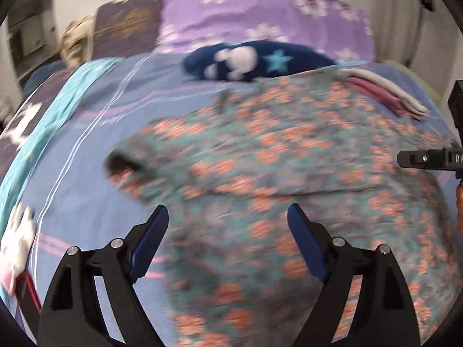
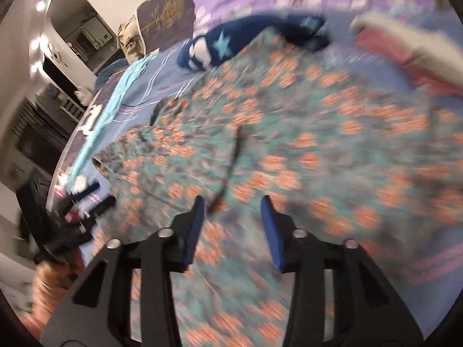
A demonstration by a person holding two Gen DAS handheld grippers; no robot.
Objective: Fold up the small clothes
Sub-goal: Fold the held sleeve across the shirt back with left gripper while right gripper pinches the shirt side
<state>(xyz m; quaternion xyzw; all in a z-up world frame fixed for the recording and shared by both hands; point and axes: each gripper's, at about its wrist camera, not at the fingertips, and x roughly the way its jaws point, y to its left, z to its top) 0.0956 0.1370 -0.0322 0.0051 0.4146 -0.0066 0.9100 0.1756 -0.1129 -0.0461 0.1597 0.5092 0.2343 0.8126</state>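
A teal garment with orange flowers (image 1: 289, 159) lies spread on the blue bedsheet (image 1: 95, 150); it also fills the right wrist view (image 2: 318, 150). A dark strap (image 2: 231, 167) lies across it. My left gripper (image 1: 228, 217) is open and empty, hovering over the garment's near left part. My right gripper (image 2: 233, 205) is open and empty above the garment's middle, near the strap's end. The right gripper's finger (image 1: 425, 158) shows at the right edge of the left wrist view. The left gripper (image 2: 86, 199) shows at the left of the right wrist view. Both views are motion-blurred.
A navy cloth with white shapes and a star (image 1: 254, 59) lies behind the garment, also seen in the right wrist view (image 2: 214, 46). Folded pink and white clothes (image 1: 385, 92) lie at the back right. A purple floral pillow (image 1: 260, 11) is at the head. A white soft toy (image 1: 17, 240) lies left.
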